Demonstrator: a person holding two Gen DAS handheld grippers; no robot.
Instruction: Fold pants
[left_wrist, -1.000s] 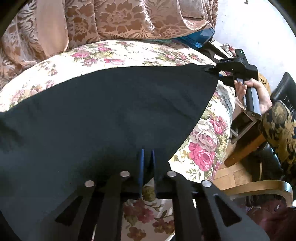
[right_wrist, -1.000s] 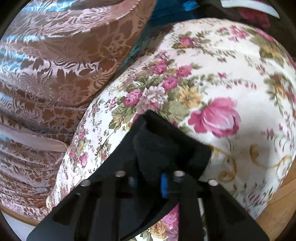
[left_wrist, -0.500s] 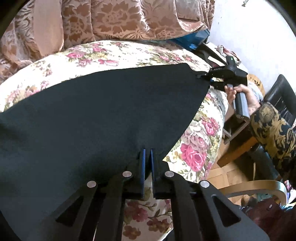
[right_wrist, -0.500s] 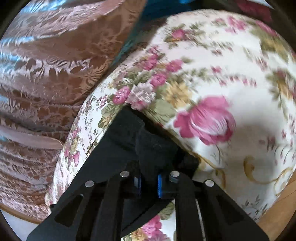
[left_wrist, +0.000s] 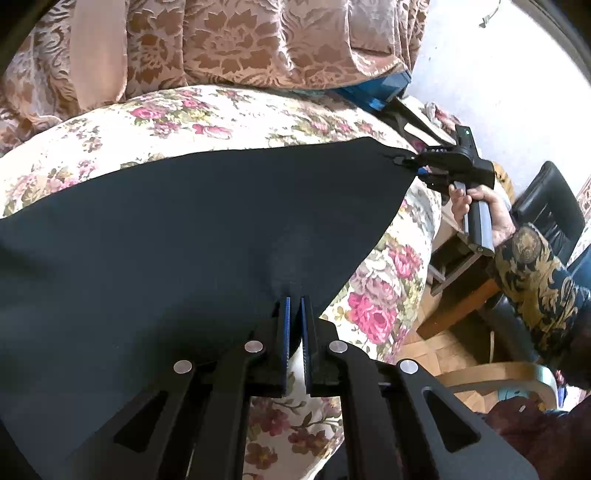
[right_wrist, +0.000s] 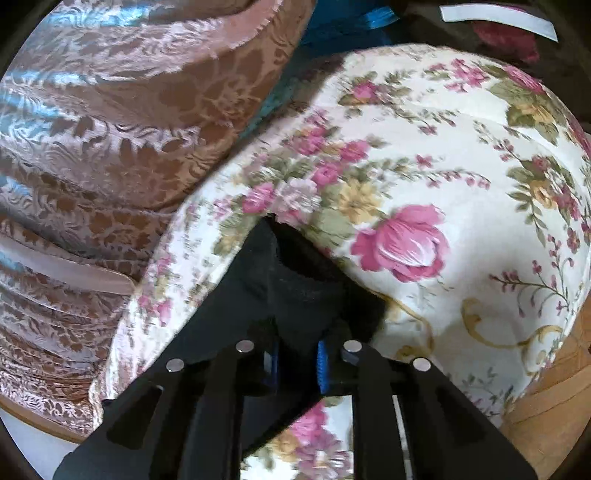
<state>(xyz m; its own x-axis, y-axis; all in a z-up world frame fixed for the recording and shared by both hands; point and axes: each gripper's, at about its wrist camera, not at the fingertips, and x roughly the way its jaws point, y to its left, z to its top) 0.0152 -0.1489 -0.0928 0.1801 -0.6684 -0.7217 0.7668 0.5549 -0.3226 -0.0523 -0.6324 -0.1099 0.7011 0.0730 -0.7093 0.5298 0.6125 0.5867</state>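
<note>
A cushioned surface covered in a floral cloth (left_wrist: 229, 118) of pink roses on cream is seen in both views, and it carries the garment. Behind its far edge, brown damask drapery (left_wrist: 236, 40) is bunched in heavy folds.

The black pants (left_wrist: 177, 236) are spread flat across the near and middle part of the floral cloth, with a broad strip of cloth left uncovered along the far edge. The fabric is pulled taut between 2 held points, so that 1 straight edge runs from the near edge out towards the right-hand end of the surface.

To the right of the surface, a black chair (left_wrist: 550, 206) and a wooden piece of furniture are partly seen.

The left gripper (left_wrist: 294, 299) is closed on the near edge of the pants, with the fabric pinched between its blue-lined fingers (left_wrist: 284, 332). The right gripper (left_wrist: 400, 161) is held by a hand (left_wrist: 480, 210) in a gold-patterned sleeve at the right-hand end of the surface, and it is clamped on the far corner of the pants. In the right wrist view, a thick bunched fold of black fabric (right_wrist: 295, 291) is seen filling the gap between that gripper's jaws, which have just been opening slightly while the fabric remains between them.
</note>
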